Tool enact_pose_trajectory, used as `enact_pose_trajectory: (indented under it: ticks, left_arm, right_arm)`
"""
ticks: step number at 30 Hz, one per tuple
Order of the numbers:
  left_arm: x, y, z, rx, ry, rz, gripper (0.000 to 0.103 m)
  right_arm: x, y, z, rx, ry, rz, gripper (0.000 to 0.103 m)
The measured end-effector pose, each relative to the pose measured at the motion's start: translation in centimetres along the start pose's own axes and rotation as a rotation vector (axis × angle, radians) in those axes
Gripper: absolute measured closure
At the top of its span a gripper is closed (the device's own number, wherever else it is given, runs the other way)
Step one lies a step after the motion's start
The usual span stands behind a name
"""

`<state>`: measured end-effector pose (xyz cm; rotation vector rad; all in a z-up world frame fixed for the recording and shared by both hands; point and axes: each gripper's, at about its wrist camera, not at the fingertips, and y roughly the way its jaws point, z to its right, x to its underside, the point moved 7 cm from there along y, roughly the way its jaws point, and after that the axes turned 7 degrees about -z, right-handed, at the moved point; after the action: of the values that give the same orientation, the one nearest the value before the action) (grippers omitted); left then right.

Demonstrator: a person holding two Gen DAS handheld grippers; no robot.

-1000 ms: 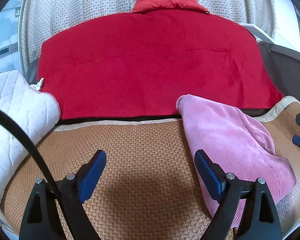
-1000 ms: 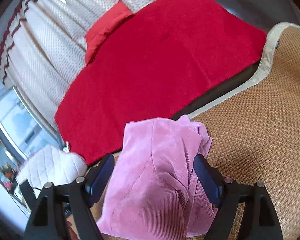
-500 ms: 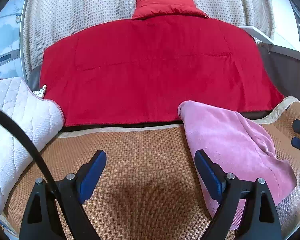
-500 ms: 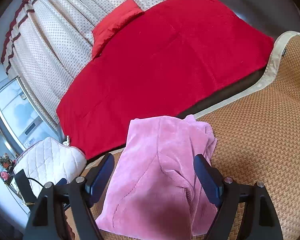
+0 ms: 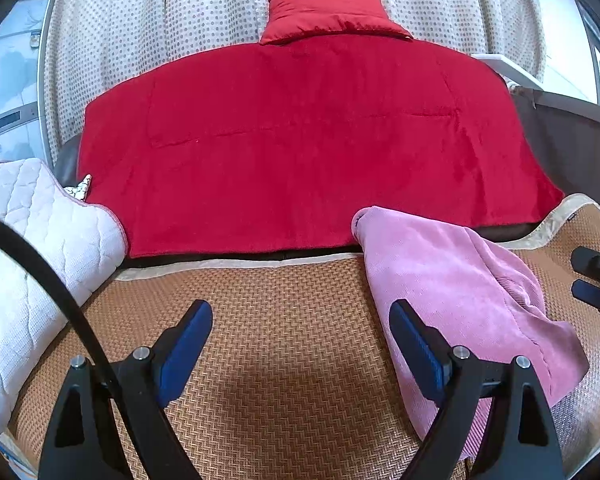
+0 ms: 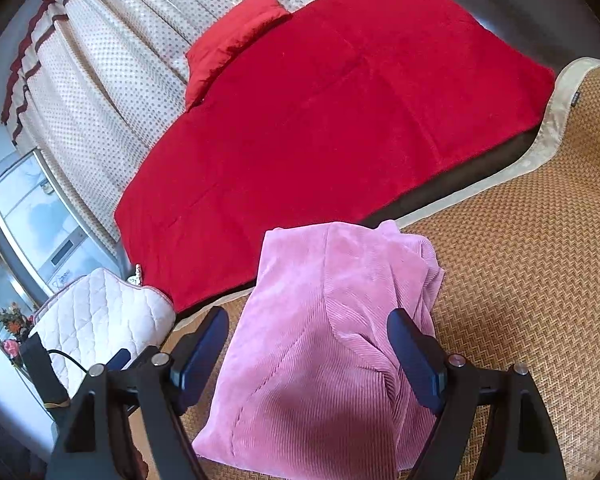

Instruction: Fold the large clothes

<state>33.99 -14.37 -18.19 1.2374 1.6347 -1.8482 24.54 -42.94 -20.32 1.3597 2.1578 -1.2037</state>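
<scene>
The pink garment (image 6: 324,344) lies folded in a compact bundle on the woven mat (image 6: 540,280), its far edge lapping toward the red blanket (image 6: 320,120). Both grippers, left (image 5: 300,344) and right (image 6: 308,344), hang above it with jaws wide apart, gripping nothing. Looks like the fold is about finished; next comes a tidy or setting it aside.
</scene>
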Motion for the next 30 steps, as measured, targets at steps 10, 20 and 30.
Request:
enact_pose_trajectory:
  ticks: [10,20,30]
  left_arm:
    - [0.1,-0.02,0.11,-0.005,0.004,0.0,0.013]
    - [0.1,-0.01,-0.08,-0.006,0.004,0.0,0.013]
    - [0.15,0.05,0.17,-0.008,0.013,-0.001,0.013]
  right_arm:
    - [-0.1,-0.16,0.01,-0.003,0.003,0.005,0.019]
    - [-0.13,-0.17,-0.06,-0.001,-0.001,0.004,0.019]
    - [-0.24,-0.16,-0.08,-0.002,-0.008,0.008,0.019]
